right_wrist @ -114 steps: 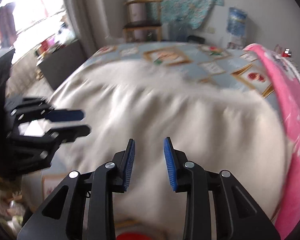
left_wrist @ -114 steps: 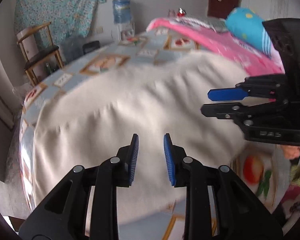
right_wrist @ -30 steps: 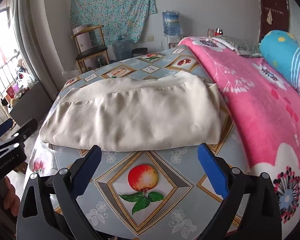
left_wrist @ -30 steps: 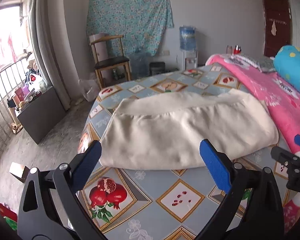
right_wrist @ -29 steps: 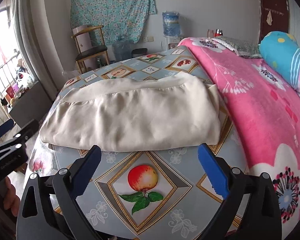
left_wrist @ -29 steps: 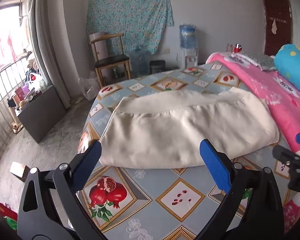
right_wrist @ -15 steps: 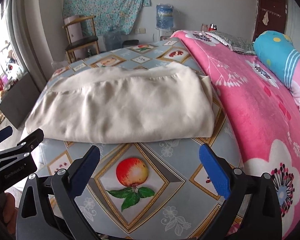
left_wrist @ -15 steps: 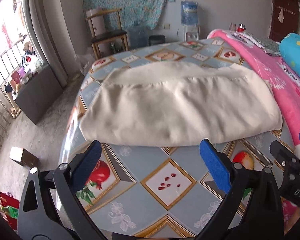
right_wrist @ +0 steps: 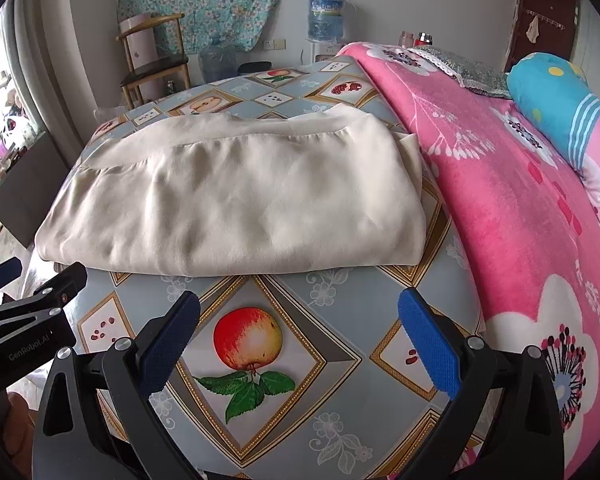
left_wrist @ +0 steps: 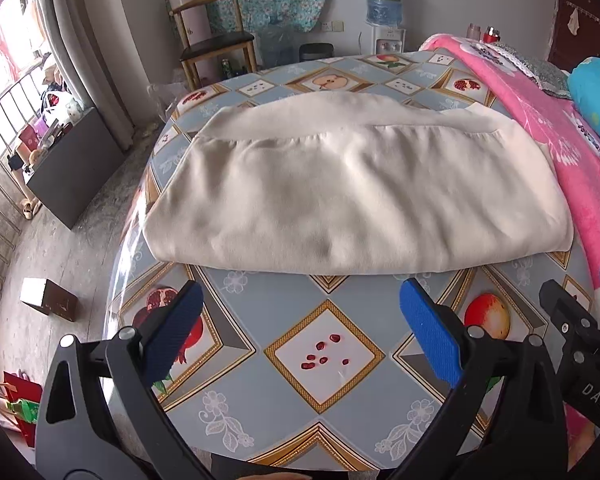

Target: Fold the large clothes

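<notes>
A cream garment (left_wrist: 352, 188) lies folded into a wide rectangle on the bed's fruit-patterned blue cover (left_wrist: 324, 356); it also shows in the right wrist view (right_wrist: 236, 196). My left gripper (left_wrist: 300, 320) is wide open and empty, hovering over the cover just in front of the garment's near edge. My right gripper (right_wrist: 298, 320) is wide open and empty, also in front of the near edge, further right. The right gripper shows at the right edge of the left view (left_wrist: 580, 320), and the left gripper at the left edge of the right view (right_wrist: 28, 292).
A pink flowered blanket (right_wrist: 520, 184) covers the bed's right side, with a blue pillow (right_wrist: 556, 92) on it. A wooden chair (left_wrist: 216, 40), a water dispenser (left_wrist: 384, 12) and a dark cabinet (left_wrist: 68, 160) stand beyond the bed. A small box (left_wrist: 48, 300) lies on the floor at left.
Both grippers went from nearly shut over the garment to wide open and drew back from it. In the last second both views tilted down and moved a little closer to the bed.
</notes>
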`<state>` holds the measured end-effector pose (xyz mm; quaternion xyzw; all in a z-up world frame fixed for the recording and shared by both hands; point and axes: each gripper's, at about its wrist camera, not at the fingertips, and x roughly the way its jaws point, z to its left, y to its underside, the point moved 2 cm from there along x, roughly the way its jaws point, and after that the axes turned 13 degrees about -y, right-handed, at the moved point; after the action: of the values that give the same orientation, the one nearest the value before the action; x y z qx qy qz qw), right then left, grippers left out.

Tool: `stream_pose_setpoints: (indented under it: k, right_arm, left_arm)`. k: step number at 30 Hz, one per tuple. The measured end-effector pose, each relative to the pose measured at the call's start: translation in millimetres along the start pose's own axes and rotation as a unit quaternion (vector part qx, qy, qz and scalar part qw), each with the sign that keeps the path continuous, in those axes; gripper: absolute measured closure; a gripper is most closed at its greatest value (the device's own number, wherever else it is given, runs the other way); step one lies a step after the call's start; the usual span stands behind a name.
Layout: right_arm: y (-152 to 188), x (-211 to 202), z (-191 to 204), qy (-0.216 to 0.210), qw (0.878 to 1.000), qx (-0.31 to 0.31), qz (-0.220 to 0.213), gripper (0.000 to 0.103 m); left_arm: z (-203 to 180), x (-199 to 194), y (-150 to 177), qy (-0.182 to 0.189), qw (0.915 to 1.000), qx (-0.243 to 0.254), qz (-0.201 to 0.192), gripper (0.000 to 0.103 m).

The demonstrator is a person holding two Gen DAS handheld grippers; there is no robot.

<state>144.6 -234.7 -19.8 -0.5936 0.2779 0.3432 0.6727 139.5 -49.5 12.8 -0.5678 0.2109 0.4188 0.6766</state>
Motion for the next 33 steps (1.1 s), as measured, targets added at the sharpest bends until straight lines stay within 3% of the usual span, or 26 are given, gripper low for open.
stream_pose_setpoints:
  k: [33]
  right_arm:
    - [1.2, -1.5, 5.5, 0.018, 1.0, -0.02, 0.003, 0.006]
  left_arm:
    - [3.1, 0.4, 2.2, 0.002, 1.0, 0.0, 0.003, 0.008]
